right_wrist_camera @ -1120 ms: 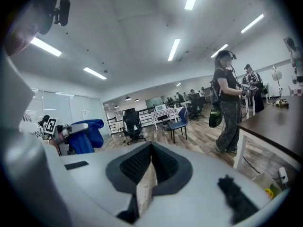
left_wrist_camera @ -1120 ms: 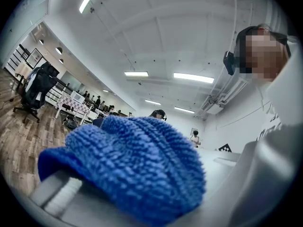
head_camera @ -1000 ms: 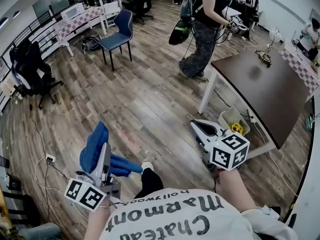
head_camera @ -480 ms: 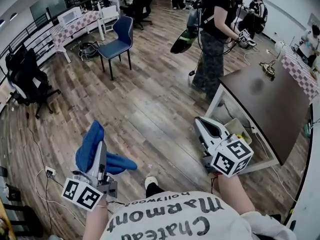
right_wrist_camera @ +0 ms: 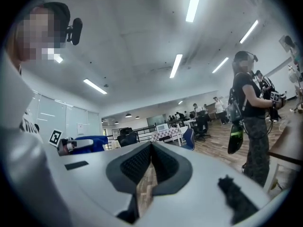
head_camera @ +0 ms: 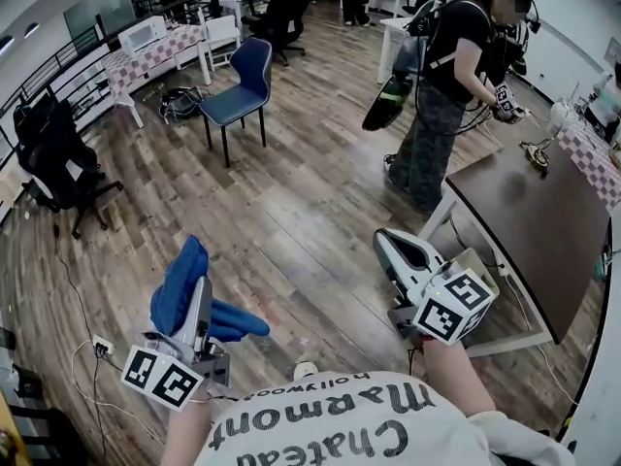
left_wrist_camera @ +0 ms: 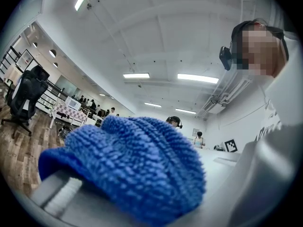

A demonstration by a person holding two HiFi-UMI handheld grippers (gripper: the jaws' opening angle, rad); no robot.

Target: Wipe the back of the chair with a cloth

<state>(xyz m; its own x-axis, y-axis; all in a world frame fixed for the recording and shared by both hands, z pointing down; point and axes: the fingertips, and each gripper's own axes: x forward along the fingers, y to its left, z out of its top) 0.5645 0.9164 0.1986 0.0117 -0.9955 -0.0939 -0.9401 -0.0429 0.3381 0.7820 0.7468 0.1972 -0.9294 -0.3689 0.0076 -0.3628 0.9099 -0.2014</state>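
A blue chair (head_camera: pixel 241 85) stands far off on the wooden floor, its back turned away to the upper right; it also shows small in the right gripper view (right_wrist_camera: pixel 189 137). My left gripper (head_camera: pixel 200 291) is low at the left, shut on a blue cloth (head_camera: pixel 180 280) that drapes over its tip and fills the left gripper view (left_wrist_camera: pixel 137 164). My right gripper (head_camera: pixel 396 250) is held at the right, shut, with nothing between its dark pads (right_wrist_camera: pixel 137 162). Both grippers are well short of the chair.
A person (head_camera: pixel 446 95) with a backpack stands by a dark brown table (head_camera: pixel 543 221) at the right. A black office chair (head_camera: pixel 53 144) is at the left. Tables with checkered covers (head_camera: pixel 146 51) line the far wall. A cable and socket (head_camera: pixel 97 348) lie on the floor.
The view has shifted: the blue chair now sits a little further right and lower in frame. The standing person has moved right along the table. Both grippers keep their hold and pose.
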